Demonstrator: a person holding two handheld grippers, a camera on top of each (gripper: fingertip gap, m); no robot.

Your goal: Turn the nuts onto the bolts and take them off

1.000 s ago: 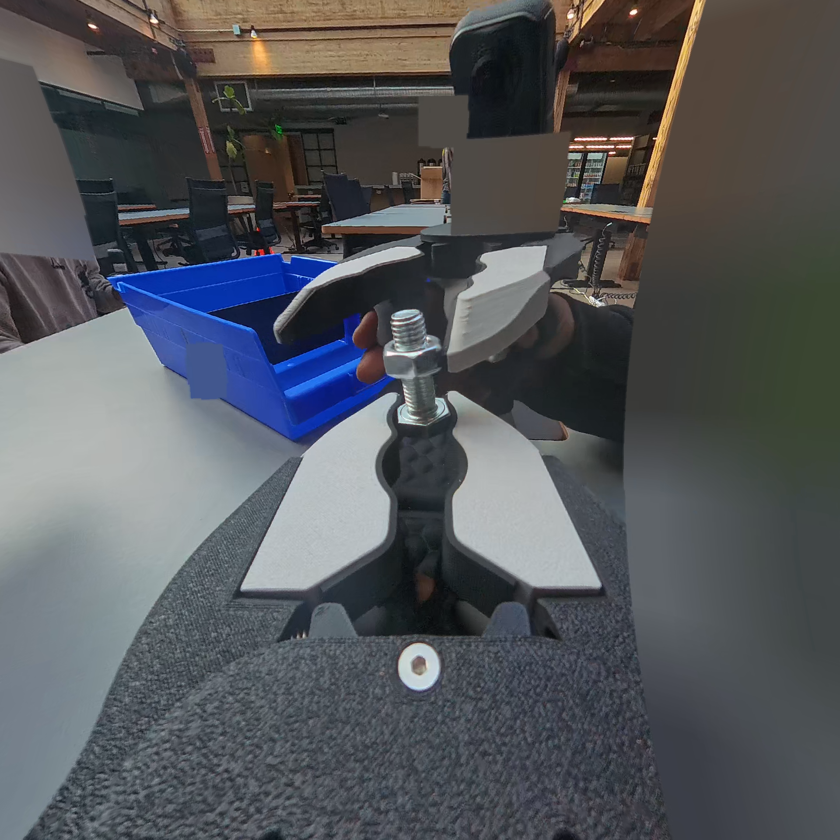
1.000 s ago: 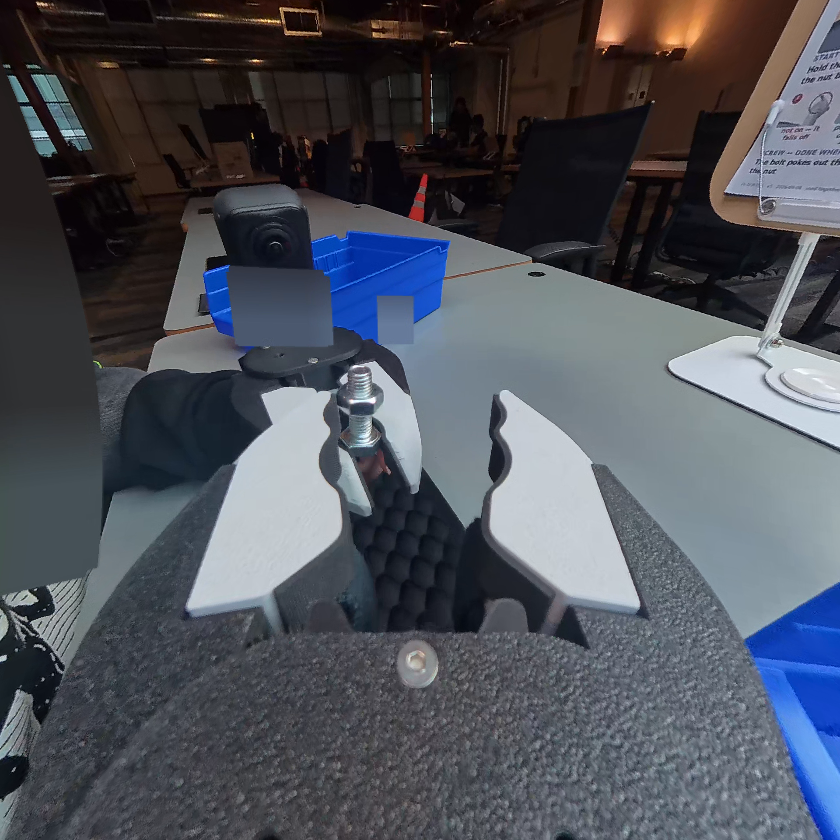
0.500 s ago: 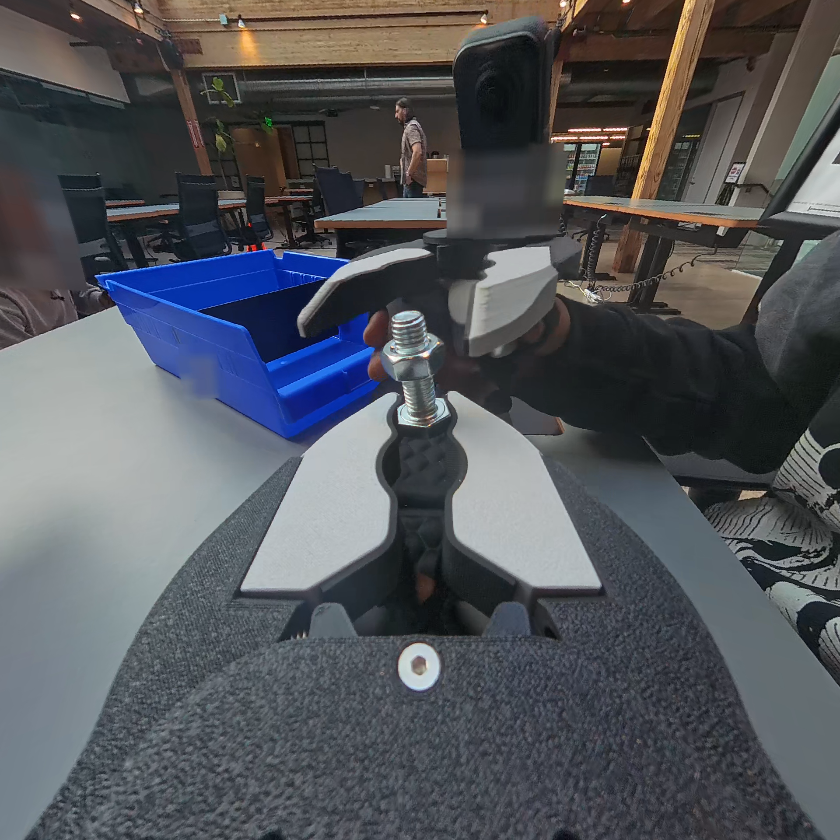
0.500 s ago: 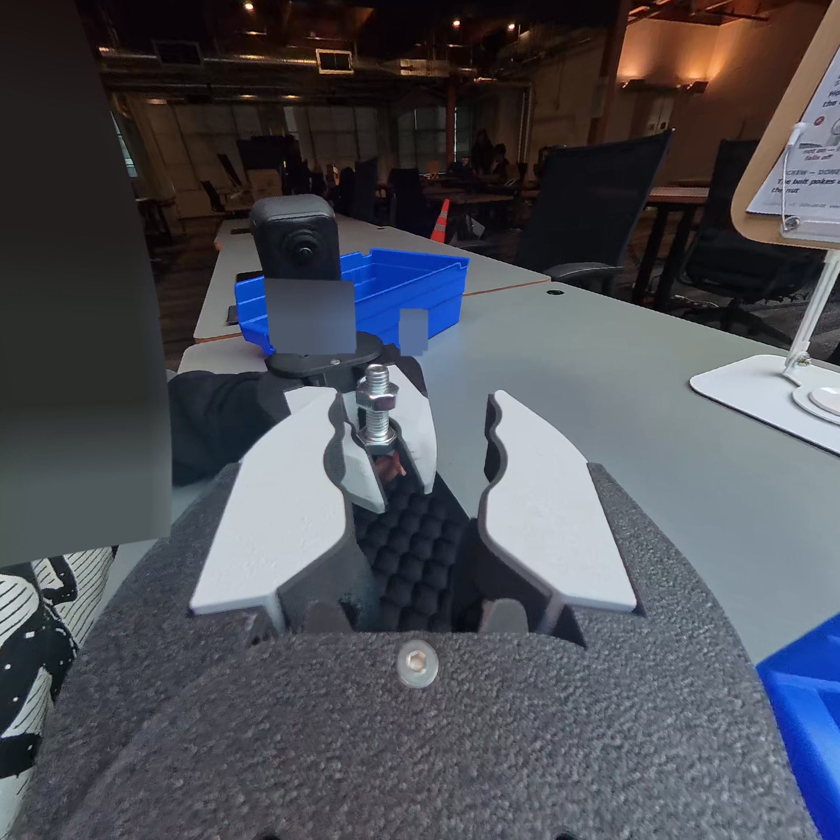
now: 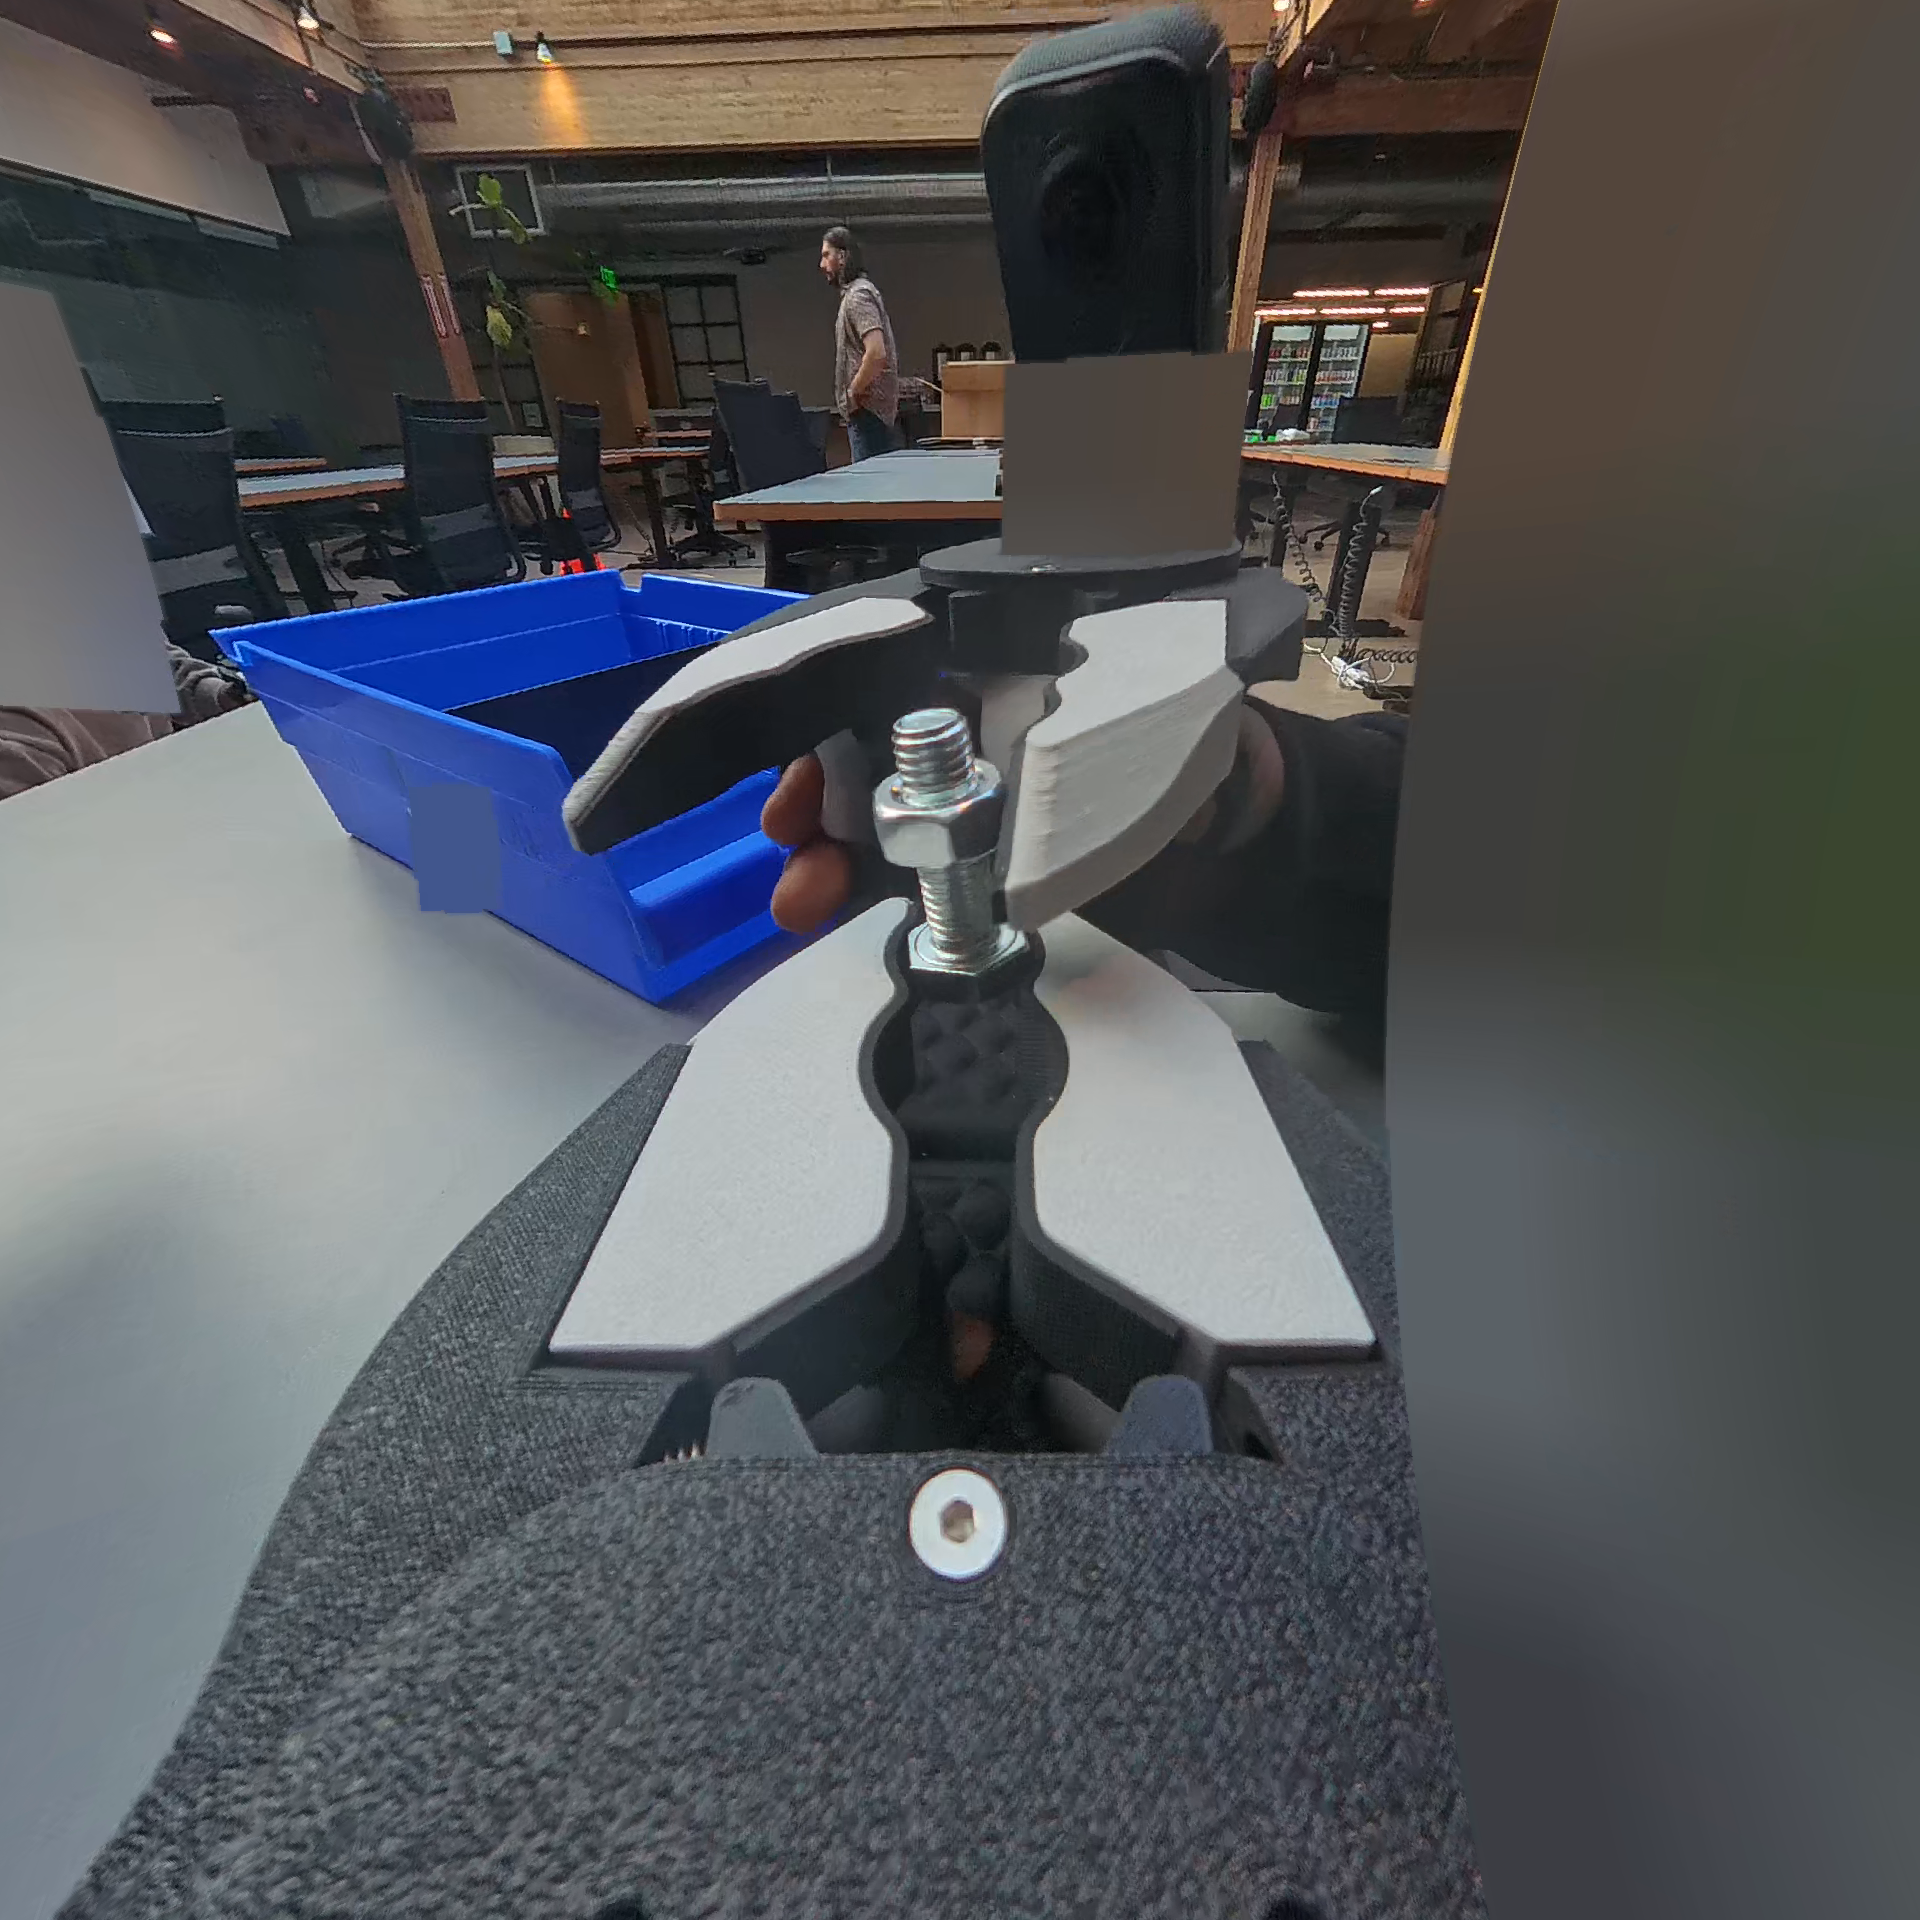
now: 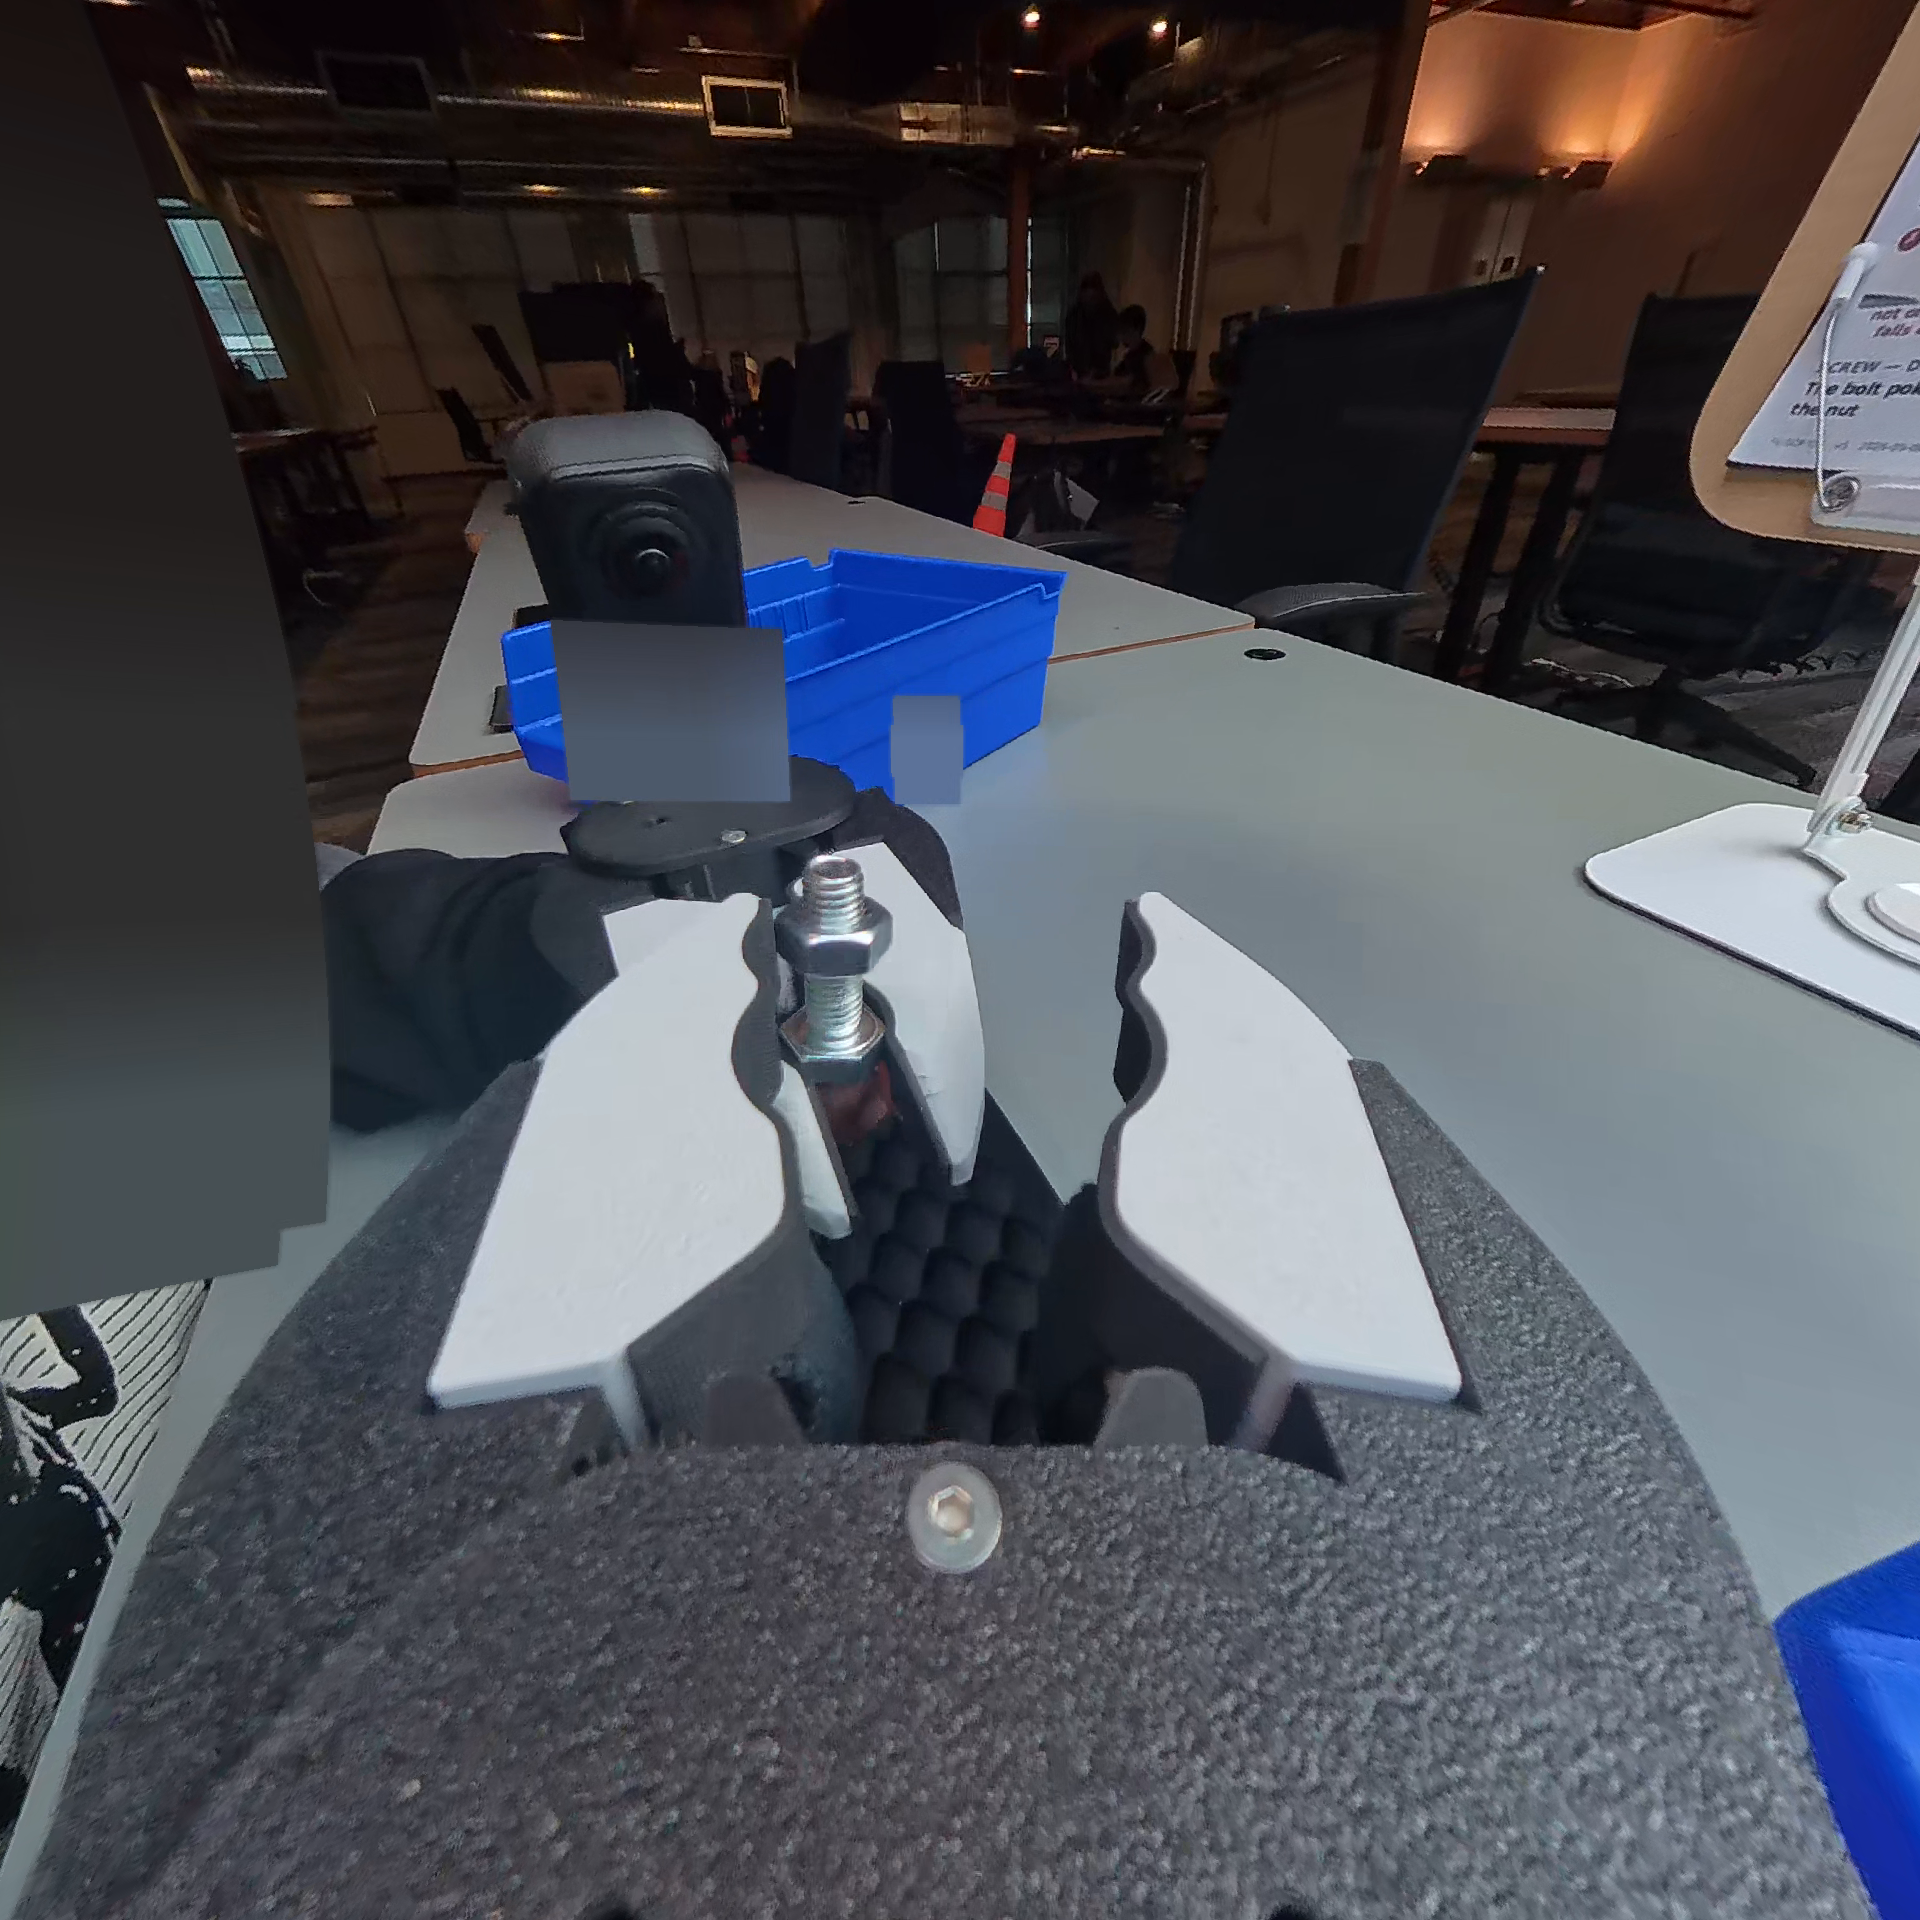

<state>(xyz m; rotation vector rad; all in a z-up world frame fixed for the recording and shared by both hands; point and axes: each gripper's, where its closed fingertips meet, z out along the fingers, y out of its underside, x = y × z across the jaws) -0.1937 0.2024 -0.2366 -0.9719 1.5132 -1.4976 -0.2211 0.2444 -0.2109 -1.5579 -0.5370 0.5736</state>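
A steel bolt [image 5: 951,904] stands upright with its head clamped between the tips of my left gripper [image 5: 966,940], which is shut on it. A hex nut [image 5: 940,821] sits partway down the thread. My right gripper [image 6: 951,914] is open. The bolt [image 6: 831,1003] and nut [image 6: 834,935] stand just inside its left finger [image 6: 644,1091]; the right finger is well clear. In the left wrist view the right gripper [image 5: 821,831] faces me, with one white finger [image 5: 1122,769] right next to the nut. The left gripper [image 6: 836,1049] also shows in the right wrist view.
The grey table [image 5: 260,1039] carries a blue bin [image 5: 468,707] behind the grippers, also seen in the right wrist view [image 6: 935,613]. A second blue bin [image 6: 1860,1683] is at the near right. A white stand [image 6: 1745,883] with a sheet is at the far right. My right fingertips sit around 5 cm from my left ones.
The left gripper keeps its hold on the bolt. The open right gripper has dipped slightly lower beside the nut. The nut sits at the same height on the thread.
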